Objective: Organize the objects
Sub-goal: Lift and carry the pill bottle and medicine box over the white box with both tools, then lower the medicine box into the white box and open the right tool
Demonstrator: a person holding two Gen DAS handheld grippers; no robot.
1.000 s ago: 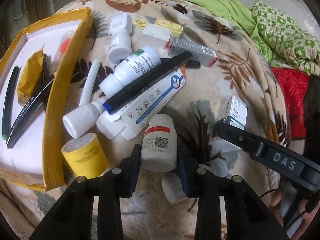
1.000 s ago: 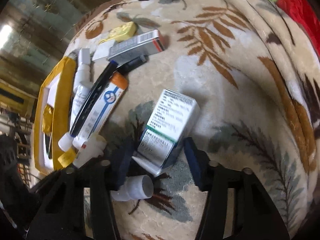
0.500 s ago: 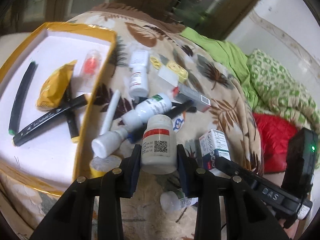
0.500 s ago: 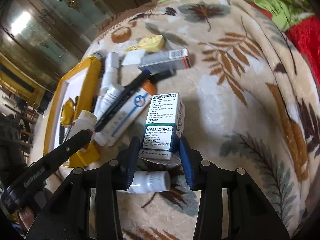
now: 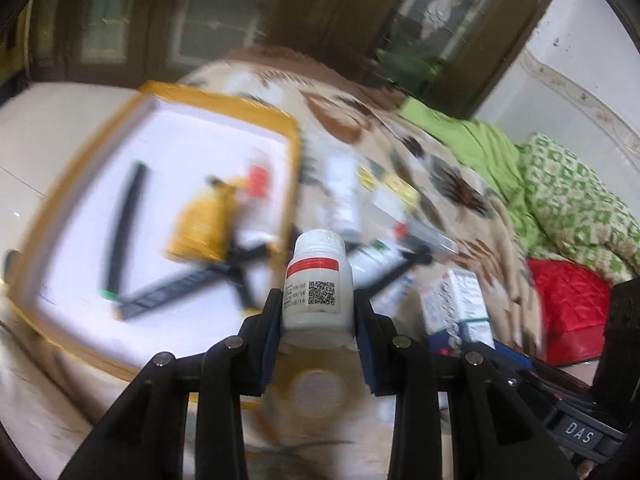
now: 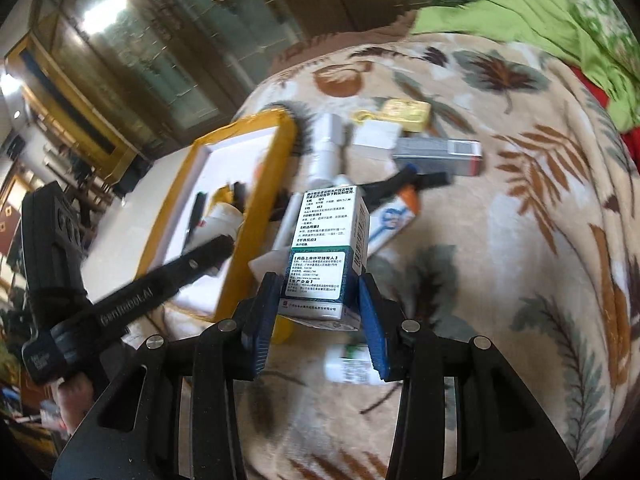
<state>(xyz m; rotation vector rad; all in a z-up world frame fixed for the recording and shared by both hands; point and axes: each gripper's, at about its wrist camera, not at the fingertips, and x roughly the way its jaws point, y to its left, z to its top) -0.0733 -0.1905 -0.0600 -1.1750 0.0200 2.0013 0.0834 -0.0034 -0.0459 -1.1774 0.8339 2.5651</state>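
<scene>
My left gripper (image 5: 317, 320) is shut on a white pill bottle (image 5: 318, 292) with a red band and QR label, held in the air by the right side of the yellow-rimmed white tray (image 5: 192, 92). My right gripper (image 6: 316, 304) is shut on a white and teal medicine box (image 6: 326, 256), lifted above the leaf-patterned blanket (image 6: 520, 240). The tray also shows in the right wrist view (image 6: 276, 160), left of the box. The left gripper's arm (image 6: 160, 276) reaches over the tray there.
The tray holds a yellow packet (image 5: 204, 220) and black pens (image 5: 124, 220). On the blanket lie white bottles (image 6: 326, 152), a grey box (image 6: 438, 156), a tube (image 6: 392, 220), a yellow roll (image 5: 316, 392) and a small bottle (image 6: 350, 364). Green and red bedding (image 5: 568, 208) lies right.
Both grippers have risen with their loads. The left gripper has carried the bottle left toward the tray; the right has lifted the box higher off the blanket.
</scene>
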